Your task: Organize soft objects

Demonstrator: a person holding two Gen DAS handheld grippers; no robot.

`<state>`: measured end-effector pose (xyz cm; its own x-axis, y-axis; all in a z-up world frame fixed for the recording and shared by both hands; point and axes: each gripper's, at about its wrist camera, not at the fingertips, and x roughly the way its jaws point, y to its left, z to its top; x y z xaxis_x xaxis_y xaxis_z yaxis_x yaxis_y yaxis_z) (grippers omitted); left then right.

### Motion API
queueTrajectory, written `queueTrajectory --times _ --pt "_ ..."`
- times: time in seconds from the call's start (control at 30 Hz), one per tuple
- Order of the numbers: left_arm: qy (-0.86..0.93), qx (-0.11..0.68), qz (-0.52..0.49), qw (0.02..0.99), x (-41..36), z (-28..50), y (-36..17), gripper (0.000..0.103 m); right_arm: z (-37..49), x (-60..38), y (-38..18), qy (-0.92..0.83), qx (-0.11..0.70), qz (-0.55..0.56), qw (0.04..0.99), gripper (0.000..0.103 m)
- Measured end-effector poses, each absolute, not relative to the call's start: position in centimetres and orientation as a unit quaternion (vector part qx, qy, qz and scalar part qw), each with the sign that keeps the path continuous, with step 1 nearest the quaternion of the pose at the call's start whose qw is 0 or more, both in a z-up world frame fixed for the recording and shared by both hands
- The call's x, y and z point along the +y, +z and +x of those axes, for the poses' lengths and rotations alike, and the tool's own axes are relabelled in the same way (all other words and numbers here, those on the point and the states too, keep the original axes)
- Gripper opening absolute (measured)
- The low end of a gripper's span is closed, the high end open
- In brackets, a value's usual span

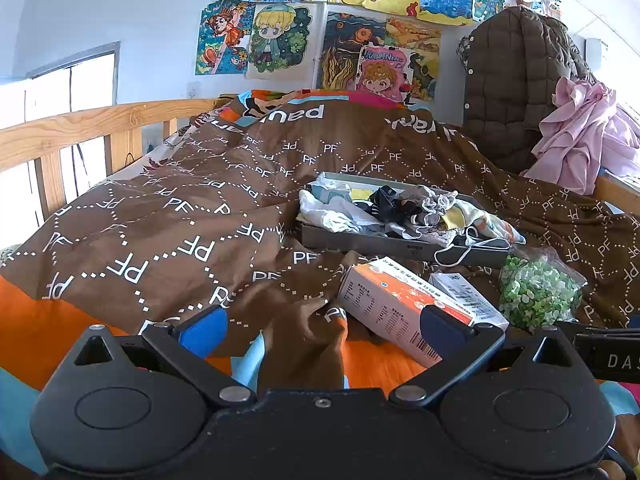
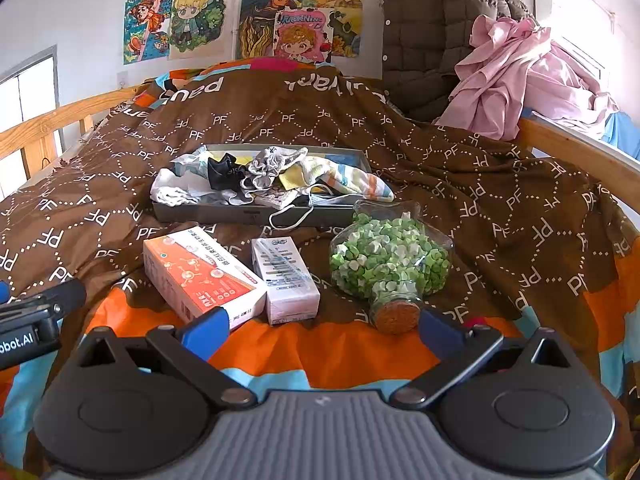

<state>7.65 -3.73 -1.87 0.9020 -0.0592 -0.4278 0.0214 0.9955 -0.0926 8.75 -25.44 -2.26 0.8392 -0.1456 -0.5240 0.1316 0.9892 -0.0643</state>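
Note:
A grey shallow tray (image 2: 208,213) (image 1: 360,242) lies on the bed, piled with soft things: a black sock (image 2: 224,174), a grey scrunchie (image 2: 268,170), a striped cloth (image 2: 352,180), white fabric (image 2: 176,190) and a face mask (image 2: 296,210). My left gripper (image 1: 322,330) is open and empty, low over the blanket, short of the tray. My right gripper (image 2: 322,330) is open and empty, just in front of the boxes and jar.
An orange-white box (image 2: 196,272) (image 1: 396,304), a small white box (image 2: 284,276) (image 1: 468,296) and a corked glass jar of green paper stars (image 2: 388,264) (image 1: 540,288) lie before the tray. A brown PF blanket (image 2: 480,200) covers the bed. Wooden rails (image 1: 80,128) (image 2: 580,152) flank it. A brown jacket (image 2: 436,32) and pink clothes (image 2: 516,80) hang far right.

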Motion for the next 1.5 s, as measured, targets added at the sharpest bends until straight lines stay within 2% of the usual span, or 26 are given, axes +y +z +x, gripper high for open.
queueTrajectory --times 0.47,0.7,1.5 --pt "-0.021 0.223 -0.045 0.974 -3.8 7.7 -1.9 0.102 8.7 -25.4 -2.3 -0.072 0.274 -0.013 0.959 0.103" --pt "-0.022 0.267 -0.053 0.962 -4.3 8.2 -2.6 0.102 8.7 -25.4 -2.3 -0.072 0.274 -0.012 0.959 0.103" --pt "0.0 0.28 -0.033 0.96 -4.7 8.2 -2.3 0.102 8.7 -25.5 -2.3 -0.072 0.275 -0.012 0.959 0.103"
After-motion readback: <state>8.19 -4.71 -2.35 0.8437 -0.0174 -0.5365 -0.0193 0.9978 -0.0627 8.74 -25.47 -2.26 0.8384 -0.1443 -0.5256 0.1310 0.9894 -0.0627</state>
